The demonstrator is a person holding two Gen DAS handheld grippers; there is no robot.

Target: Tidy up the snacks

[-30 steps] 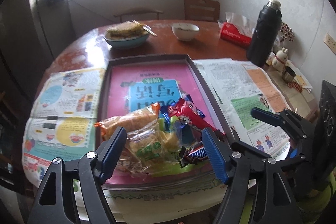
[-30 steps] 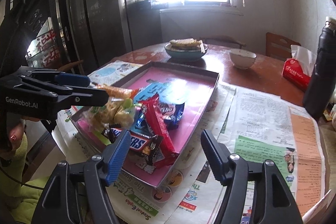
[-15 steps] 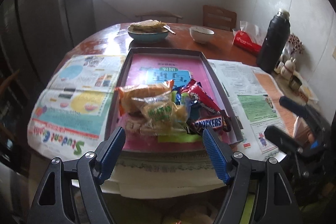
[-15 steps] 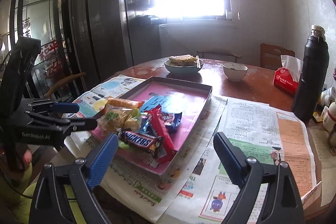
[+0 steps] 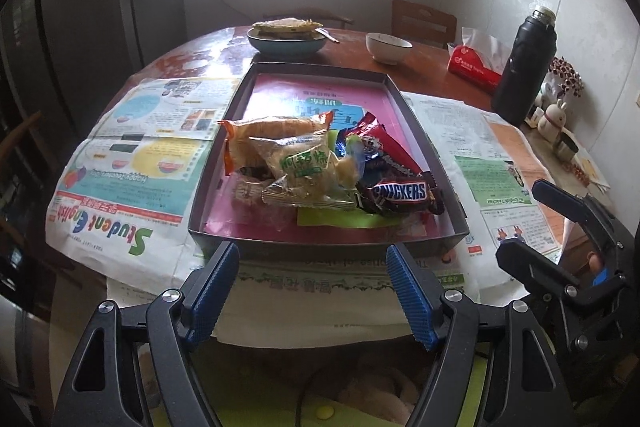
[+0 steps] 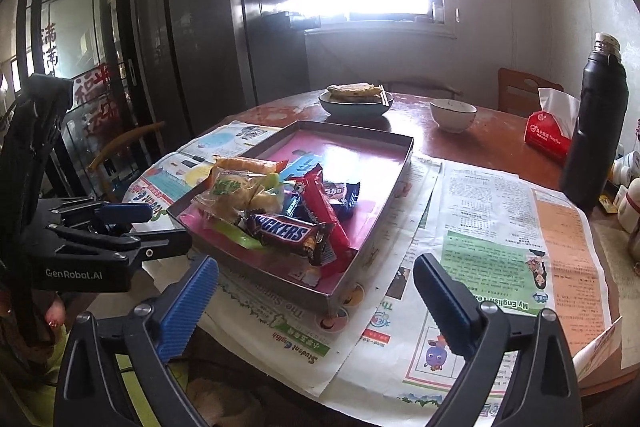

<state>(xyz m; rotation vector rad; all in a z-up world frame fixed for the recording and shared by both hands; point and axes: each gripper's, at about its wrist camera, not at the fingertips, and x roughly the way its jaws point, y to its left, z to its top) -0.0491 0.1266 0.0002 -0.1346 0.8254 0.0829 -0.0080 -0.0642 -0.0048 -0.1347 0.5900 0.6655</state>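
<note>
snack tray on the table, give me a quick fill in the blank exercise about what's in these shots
1. The brown bar in the tray reads ____.
2. The tray's inside bottom is mostly ____ in colour.
3. The tall black flask stands beside a ____ tissue pack.
4. The left gripper and right gripper hold ____.

Missing words: Snickers; pink; red; nothing

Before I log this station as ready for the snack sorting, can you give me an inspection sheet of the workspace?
Surface: round wooden table, newspapers spread over the near half.
Job's things: snacks piled in the tray, a Snickers bar nearest.
Clutter: food bowl, small white bowl, tissue pack, black flask.
Grippers: left gripper and right gripper open, empty, short of the tray.
Cables: one dark cable below the left gripper.
Surroundings: bright window, dark cabinets, chairs.
</note>
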